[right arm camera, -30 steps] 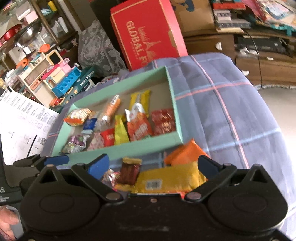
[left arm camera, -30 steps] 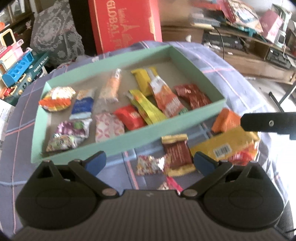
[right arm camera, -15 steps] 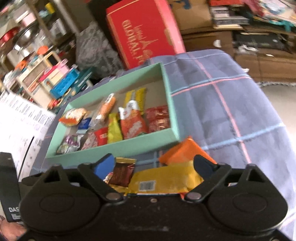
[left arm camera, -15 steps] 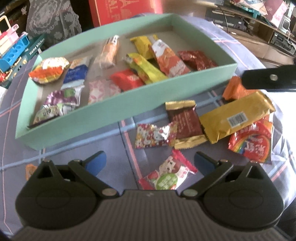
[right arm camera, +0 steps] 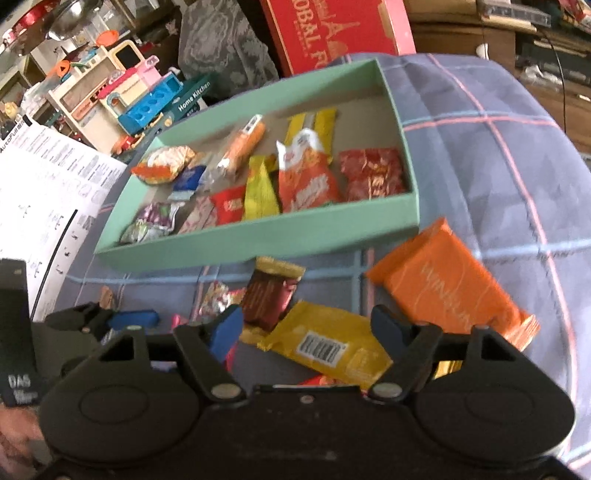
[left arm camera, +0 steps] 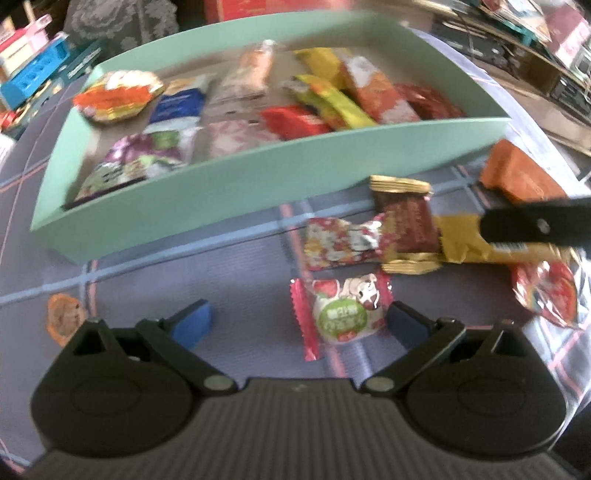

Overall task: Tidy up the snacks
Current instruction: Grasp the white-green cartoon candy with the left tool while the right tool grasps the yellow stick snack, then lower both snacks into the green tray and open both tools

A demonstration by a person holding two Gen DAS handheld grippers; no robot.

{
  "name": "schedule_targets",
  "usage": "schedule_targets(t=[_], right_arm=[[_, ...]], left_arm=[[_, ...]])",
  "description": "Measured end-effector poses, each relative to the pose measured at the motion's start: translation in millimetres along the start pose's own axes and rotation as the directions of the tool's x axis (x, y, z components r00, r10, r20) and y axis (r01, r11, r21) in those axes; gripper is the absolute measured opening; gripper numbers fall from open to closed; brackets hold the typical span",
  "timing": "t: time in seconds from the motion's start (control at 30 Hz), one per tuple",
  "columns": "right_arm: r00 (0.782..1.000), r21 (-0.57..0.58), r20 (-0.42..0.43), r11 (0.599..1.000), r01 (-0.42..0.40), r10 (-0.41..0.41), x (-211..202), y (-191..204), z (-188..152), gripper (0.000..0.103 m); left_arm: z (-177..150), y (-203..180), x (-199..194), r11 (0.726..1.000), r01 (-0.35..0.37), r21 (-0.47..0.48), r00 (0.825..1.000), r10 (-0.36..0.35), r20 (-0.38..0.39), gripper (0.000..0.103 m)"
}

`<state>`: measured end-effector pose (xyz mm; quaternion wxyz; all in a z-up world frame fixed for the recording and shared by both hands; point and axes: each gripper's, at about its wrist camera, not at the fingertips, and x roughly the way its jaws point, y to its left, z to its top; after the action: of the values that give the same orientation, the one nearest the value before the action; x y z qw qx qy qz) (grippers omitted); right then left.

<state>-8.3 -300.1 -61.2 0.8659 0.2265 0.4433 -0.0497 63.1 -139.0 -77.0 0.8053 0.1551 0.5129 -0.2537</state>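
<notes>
A green tray (left arm camera: 221,192) (right arm camera: 258,240) holds several wrapped snacks. In front of it, loose snacks lie on the checked cloth. A strawberry candy in a red wrapper (left arm camera: 343,317) lies between the fingers of my left gripper (left arm camera: 299,325), close to the right one; this gripper is open. My right gripper (right arm camera: 308,328) hangs over a yellow packet (right arm camera: 325,343) (left arm camera: 465,240). Its jaws are closing with the packet between them, and the pads are clear of it. Beside the packet lie a brown chocolate bar (right arm camera: 271,295) (left arm camera: 406,229) and an orange packet (right arm camera: 443,288).
A floral red candy (left arm camera: 340,240), a rainbow packet (left arm camera: 546,295) and a small orange cookie (left arm camera: 62,317) also lie loose. A red box (right arm camera: 332,29) and toy kitchen (right arm camera: 122,88) stand behind the tray. White paper (right arm camera: 48,192) lies left. The cloth drops off at right.
Both grippers have sunk toward the loose snacks in front of the tray. The right jaws have narrowed. The strawberry candy now lies between the left fingers.
</notes>
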Motion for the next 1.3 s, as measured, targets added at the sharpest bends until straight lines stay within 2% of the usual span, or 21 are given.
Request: schedule_targets(t=[0.13, 0.3, 0.53, 0.77, 0.8, 0.83, 0.87, 0.9, 0.93, 0.97, 1.07, 1.17, 1.3], right_arm=[[0.999, 0.025, -0.037, 0.999, -0.029, 0.030, 4.0, 5.9, -5.1, 0.078], [0.997, -0.031, -0.069, 0.998, -0.045, 0.043, 11.5, 27.8, -7.3, 0.078], [0.995, -0.193, -0.078, 0.980, 0.041, -0.057, 25.4, 45.3, -5.4, 0.074], [0.986, -0.263, -0.107, 0.960, 0.094, -0.126, 19.9, 32.5, -15.1, 0.074], [0.986, -0.269, -0.106, 0.958, 0.098, -0.131, 19.3, 31.9, -17.3, 0.071], [0.985, -0.278, -0.104, 0.955, 0.106, -0.139, 19.7, 31.8, -18.3, 0.067], [0.983, -0.286, -0.102, 0.951, 0.118, -0.153, 19.8, 32.3, -19.3, 0.054], [0.982, -0.292, -0.096, 0.948, 0.128, -0.162, 20.6, 31.8, -20.4, 0.047], [0.982, -0.294, -0.088, 0.946, 0.134, -0.166, 20.5, 32.7, -20.4, 0.044], [0.983, -0.284, -0.084, 0.949, 0.134, -0.164, 20.2, 31.9, -19.2, 0.035], [0.989, -0.199, -0.077, 0.974, 0.107, -0.124, 21.6, 24.7, -11.9, 0.028], [0.994, -0.134, -0.062, 0.987, 0.086, -0.095, 26.0, 21.7, -8.3, 0.026], [0.995, -0.115, -0.050, 0.990, 0.076, -0.083, 31.1, 22.0, -8.0, 0.027]], left_arm=[[-3.4, 18.6, -2.3, 0.999, -0.011, -0.036, 1.000, 0.011, 0.006, 0.103], [-9.5, 41.2, -5.2, 0.996, -0.024, -0.086, 1.000, 0.025, 0.015, 0.103], [-17.4, 62.3, -8.4, 0.991, -0.032, -0.132, 0.999, 0.034, 0.014, 0.103], [-8.7, 56.9, -4.8, 0.992, -0.010, -0.126, 0.999, 0.014, 0.032, 0.103], [-6.7, 53.5, -4.3, 0.993, -0.004, -0.121, 0.999, 0.008, 0.038, 0.103], [-5.4, 50.1, -3.7, 0.993, -0.001, -0.116, 0.999, 0.006, 0.042, 0.099], [-4.3, 47.0, -2.8, 0.994, -0.002, -0.112, 0.999, 0.007, 0.042, 0.094], [-3.4, 43.5, -2.8, 0.995, -0.016, -0.100, 0.999, 0.021, 0.046, 0.090], [-3.5, 40.6, -3.9, 0.996, -0.031, -0.086, 0.998, 0.036, 0.054, 0.079], [-3.8, 38.1, -5.4, 0.996, -0.048, -0.071, 0.997, 0.053, 0.064, 0.065], [-3.9, 41.8, -9.6, 0.995, -0.045, -0.084, 0.996, 0.051, 0.075, 0.051], [-5.9, 51.7, -12.4, 0.993, -0.031, -0.116, 0.996, 0.040, 0.075, 0.050], [-15.1, 62.0, -15.8, 0.990, -0.053, -0.134, 0.995, 0.063, 0.078, 0.050]])
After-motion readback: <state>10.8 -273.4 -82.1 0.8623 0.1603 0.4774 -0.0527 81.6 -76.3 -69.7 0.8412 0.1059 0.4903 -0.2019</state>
